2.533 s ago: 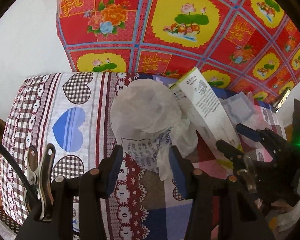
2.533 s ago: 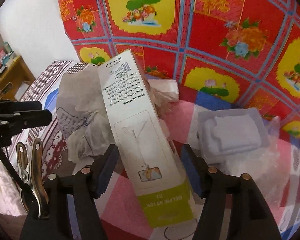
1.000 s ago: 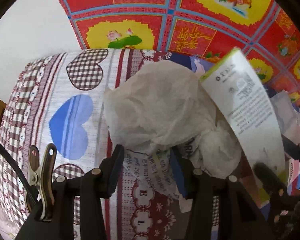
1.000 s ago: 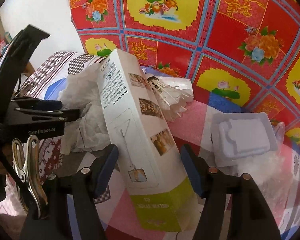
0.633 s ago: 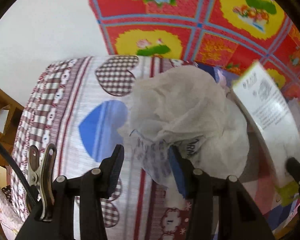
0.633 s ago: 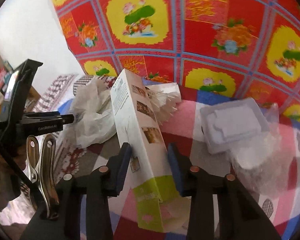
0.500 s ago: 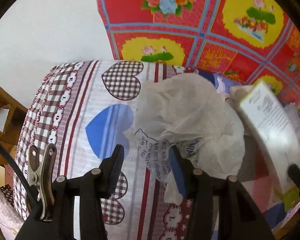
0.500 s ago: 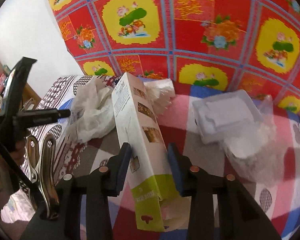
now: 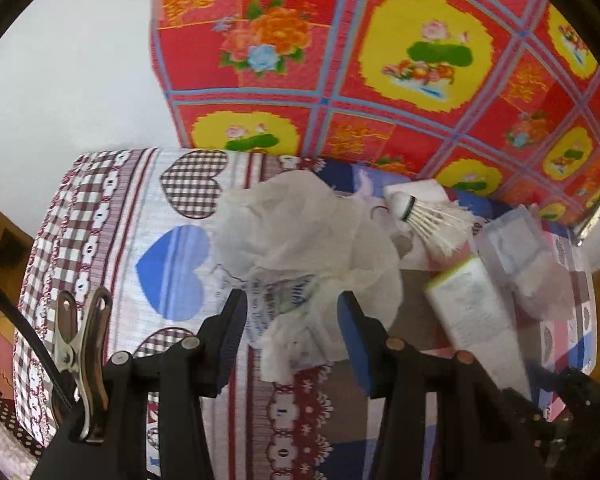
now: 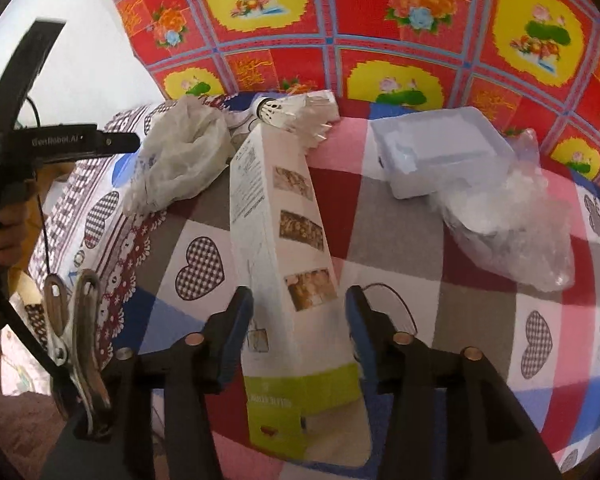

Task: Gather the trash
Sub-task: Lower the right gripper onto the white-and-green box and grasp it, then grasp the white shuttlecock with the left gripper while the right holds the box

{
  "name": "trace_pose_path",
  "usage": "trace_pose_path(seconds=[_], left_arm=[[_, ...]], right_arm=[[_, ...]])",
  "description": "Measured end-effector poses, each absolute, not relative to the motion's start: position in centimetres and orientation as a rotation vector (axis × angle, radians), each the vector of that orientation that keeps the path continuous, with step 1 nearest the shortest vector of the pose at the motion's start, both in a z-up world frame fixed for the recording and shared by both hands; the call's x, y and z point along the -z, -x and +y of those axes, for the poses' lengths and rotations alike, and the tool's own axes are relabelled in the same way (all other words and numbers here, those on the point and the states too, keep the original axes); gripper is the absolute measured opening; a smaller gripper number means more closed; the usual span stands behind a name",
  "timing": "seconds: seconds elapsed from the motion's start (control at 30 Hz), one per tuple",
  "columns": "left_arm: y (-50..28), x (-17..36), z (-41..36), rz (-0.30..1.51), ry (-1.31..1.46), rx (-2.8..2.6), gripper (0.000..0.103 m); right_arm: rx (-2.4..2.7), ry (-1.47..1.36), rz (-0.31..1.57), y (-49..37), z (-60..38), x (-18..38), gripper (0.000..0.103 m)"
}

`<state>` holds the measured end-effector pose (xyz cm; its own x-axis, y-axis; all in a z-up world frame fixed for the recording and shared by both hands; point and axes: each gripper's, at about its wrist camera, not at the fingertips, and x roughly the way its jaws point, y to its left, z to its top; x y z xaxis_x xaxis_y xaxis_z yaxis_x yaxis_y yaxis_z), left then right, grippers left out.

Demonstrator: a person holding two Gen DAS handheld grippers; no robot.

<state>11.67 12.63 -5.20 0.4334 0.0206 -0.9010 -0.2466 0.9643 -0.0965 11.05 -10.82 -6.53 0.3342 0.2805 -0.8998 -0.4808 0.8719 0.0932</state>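
I am holding the crumpled white bag [image 9: 300, 236], blurry blue print on it, in my left gripper [image 9: 290, 328], mid-frame. My right gripper [image 10: 298, 330] has just been opening, jaws apart around the white box [image 10: 278, 236]. "GenRobot.AI" is showing upper left.

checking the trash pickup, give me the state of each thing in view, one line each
left gripper: shut on the crumpled plastic bag
crumpled plastic bag: gripped by its lower edge
right gripper: open, jaws just opened, box between them
white and green box: lying on the bedsheet, not gripped
shuttlecock: on its side behind the box
clear plastic tray: lying flat
clear plastic wrap: crumpled beside the tray
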Motion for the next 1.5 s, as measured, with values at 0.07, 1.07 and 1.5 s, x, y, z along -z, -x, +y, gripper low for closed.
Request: trace_pose_path(seconds=[0.07, 1.07, 1.5], left_arm=[[-11.9, 5.3, 12.2, 1.116, 0.223, -0.155, 0.050], [-24.6, 8.9, 5.6, 1.205, 0.400, -0.127, 0.050], [-25.0, 11.2, 3.6, 1.200, 0.454, -0.252, 0.055]], right_arm=[[-0.503, 0.228, 1.123, -11.3, -10.0, 7.0, 0.060], [-0.405, 0.064, 1.135, -9.5, -18.9, 7.8, 0.054], [-0.464, 0.024, 1.127, -10.0, -21.7, 7.9, 0.054]])
